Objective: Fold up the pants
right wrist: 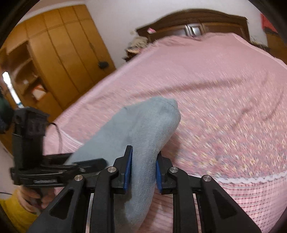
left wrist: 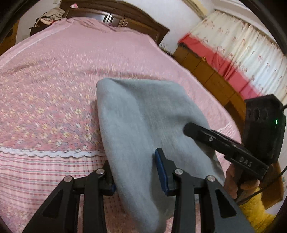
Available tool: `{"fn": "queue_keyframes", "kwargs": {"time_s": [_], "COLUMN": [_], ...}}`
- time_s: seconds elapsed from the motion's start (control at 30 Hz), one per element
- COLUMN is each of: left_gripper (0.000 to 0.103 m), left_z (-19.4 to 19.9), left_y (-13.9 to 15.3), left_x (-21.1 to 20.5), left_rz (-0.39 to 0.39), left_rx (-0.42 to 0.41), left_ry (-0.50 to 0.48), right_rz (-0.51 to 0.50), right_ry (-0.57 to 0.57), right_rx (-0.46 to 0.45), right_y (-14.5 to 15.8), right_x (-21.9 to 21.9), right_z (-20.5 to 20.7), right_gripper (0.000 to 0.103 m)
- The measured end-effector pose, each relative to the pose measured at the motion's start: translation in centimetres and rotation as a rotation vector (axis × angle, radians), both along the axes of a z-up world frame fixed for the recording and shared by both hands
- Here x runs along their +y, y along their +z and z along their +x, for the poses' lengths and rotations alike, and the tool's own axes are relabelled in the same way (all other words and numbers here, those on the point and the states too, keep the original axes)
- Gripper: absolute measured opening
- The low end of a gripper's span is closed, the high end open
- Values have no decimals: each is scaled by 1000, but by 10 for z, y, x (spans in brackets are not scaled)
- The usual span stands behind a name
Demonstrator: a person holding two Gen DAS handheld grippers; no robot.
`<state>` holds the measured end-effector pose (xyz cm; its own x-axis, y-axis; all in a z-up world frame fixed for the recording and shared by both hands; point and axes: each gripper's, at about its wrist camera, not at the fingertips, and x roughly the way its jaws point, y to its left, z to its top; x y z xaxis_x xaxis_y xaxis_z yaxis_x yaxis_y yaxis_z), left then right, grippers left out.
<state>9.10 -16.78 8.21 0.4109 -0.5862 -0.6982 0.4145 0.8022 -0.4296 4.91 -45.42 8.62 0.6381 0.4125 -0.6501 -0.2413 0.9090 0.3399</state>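
Note:
The grey-blue pants (left wrist: 143, 121) are bunched into a thick fold and held up above the pink bedspread (left wrist: 53, 80). My left gripper (left wrist: 138, 172) has its blue-padded jaws around the near end of the cloth. My right gripper (right wrist: 143, 170) is shut on the pants (right wrist: 148, 129) at their other side; it also shows from the left wrist view (left wrist: 215, 141), pressed against the cloth's right edge. The left gripper shows at the left of the right wrist view (right wrist: 86, 164). Both views are motion-blurred.
The pink floral bedspread (right wrist: 224, 98) covers the bed, with a lace band and checked border near me. A dark wooden headboard (left wrist: 116, 16) is at the far end. A wooden wardrobe (right wrist: 53, 53) stands left; a wooden bench with red cushion (left wrist: 224, 62) and curtains stands right.

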Motion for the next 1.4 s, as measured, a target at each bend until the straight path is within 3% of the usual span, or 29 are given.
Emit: {"fn": "queue_keyframes", "kwargs": {"time_s": [0.2,0.47,0.6,0.67,0.77,0.9,1.03,1.3,1.4], "left_gripper": [38,38,38,26,21,17,17,18,18], "left_z": [-11,-52,-64,-70,-70,-64,-58,-59,-70], "left_y": [-9,21,39,44,39,14,-10,-14,-12], "left_x": [1,19,21,18,9,2,9,10,9], "left_rz": [19,125,113,97,112,198,178,183,187], "left_rx": [11,-101,-153,-162,-139,-67,22,-5,-20], "left_ry": [-9,44,64,38,-13,13,43,41,44], "right_rz": [-40,-152,-151,-148,-138,-153,-119,-106,-99], "right_ry": [-65,-166,-139,-119,-98,-83,-93,-135,-131], "right_rx": [59,16,-11,-15,6,50,91,52,38], "right_y": [-24,15,29,30,23,2,-21,-20,-14], "right_x": [-13,-14,-4,4,12,19,18,20,20], "right_z": [-3,-37,-63,-76,-84,-85,-81,-97,-103], "right_gripper": [39,39,39,35,26,23,23,23,33]}}
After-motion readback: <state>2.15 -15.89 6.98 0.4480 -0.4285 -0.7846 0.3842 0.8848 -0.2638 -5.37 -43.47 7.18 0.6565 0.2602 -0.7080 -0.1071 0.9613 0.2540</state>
